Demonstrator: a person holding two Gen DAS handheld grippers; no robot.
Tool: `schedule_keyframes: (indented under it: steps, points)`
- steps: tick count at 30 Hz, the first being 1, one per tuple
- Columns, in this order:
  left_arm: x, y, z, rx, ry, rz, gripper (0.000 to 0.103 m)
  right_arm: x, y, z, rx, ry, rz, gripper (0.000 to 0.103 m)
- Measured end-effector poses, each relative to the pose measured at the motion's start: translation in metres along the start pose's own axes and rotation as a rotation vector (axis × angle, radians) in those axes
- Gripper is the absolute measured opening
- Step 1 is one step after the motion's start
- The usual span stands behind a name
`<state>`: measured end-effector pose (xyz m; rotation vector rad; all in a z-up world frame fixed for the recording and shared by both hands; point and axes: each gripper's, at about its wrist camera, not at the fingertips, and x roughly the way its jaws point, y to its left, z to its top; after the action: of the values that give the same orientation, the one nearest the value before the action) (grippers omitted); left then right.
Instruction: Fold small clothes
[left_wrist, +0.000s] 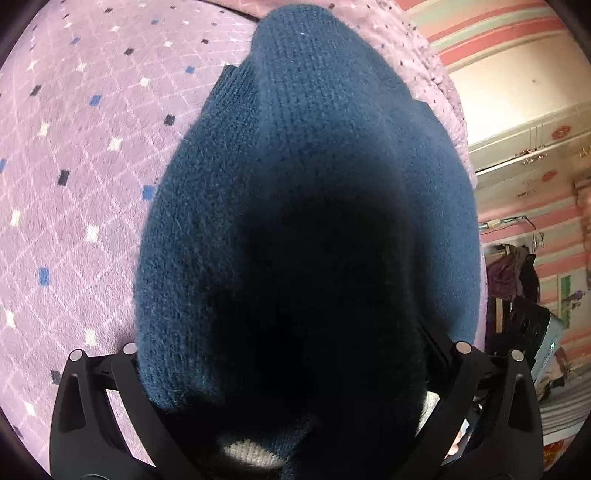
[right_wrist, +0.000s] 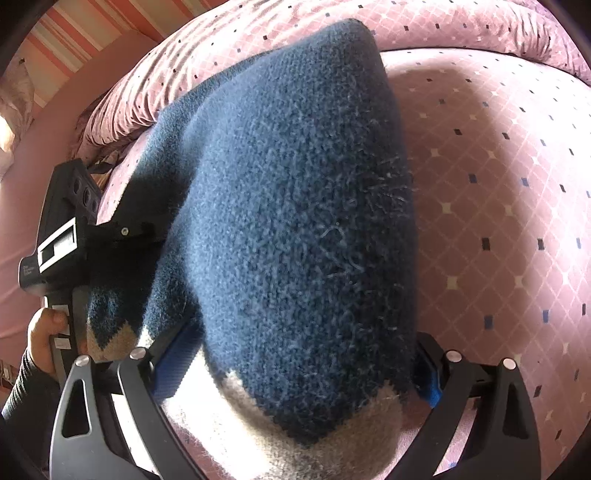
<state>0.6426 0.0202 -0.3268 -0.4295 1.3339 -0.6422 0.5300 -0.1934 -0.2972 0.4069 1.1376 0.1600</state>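
A dark blue knitted garment (left_wrist: 303, 206) with a cream zigzag band (right_wrist: 280, 435) drapes over both grippers and fills most of each view. In the left wrist view it covers the left gripper's (left_wrist: 295, 369) fingers fully; only the black linkage arms show. In the right wrist view it hangs over the right gripper (right_wrist: 295, 369), whose blue pads (right_wrist: 173, 365) peek out at either side, set wide apart with knit between them. The left gripper's body (right_wrist: 62, 240) and the hand holding it (right_wrist: 46, 336) show at the left, under the garment's edge.
A pink-purple bedspread (left_wrist: 74, 184) with small dark and white squares lies below. A bunched quilt of the same fabric (right_wrist: 258, 33) lies at the back. A striped wall (left_wrist: 517, 40), a white cabinet (left_wrist: 535, 140) and hanging clothes (left_wrist: 509, 273) stand beyond the bed's right edge.
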Motion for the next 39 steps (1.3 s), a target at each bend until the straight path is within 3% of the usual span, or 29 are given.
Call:
schedule_keyframes:
  steps: [3,7,13,18,30,39]
  points:
    - [-0.001,-0.01,0.001,0.032,-0.013,0.045,0.097,0.001,0.002,0.002,-0.007,0.006,-0.007,0.095]
    - [-0.009,-0.029,-0.002,0.104,-0.049,0.115,0.081,-0.001,0.006,0.004,-0.018,0.009,-0.015,0.092]
    - [-0.02,-0.054,-0.007,0.189,-0.134,0.189,0.058,-0.015,0.016,0.0,-0.052,-0.053,-0.033,0.072]
    - [-0.028,-0.06,-0.02,0.227,-0.184,0.234,0.052,-0.02,0.02,-0.005,-0.073,-0.1,-0.034,0.063]
    - [-0.056,-0.067,-0.029,0.221,-0.224,0.182,0.042,-0.041,0.008,-0.007,-0.026,-0.167,0.068,0.054]
    - [-0.07,-0.105,-0.049,0.222,-0.235,0.141,0.041,-0.086,-0.012,-0.016,-0.022,-0.214,0.088,0.054]
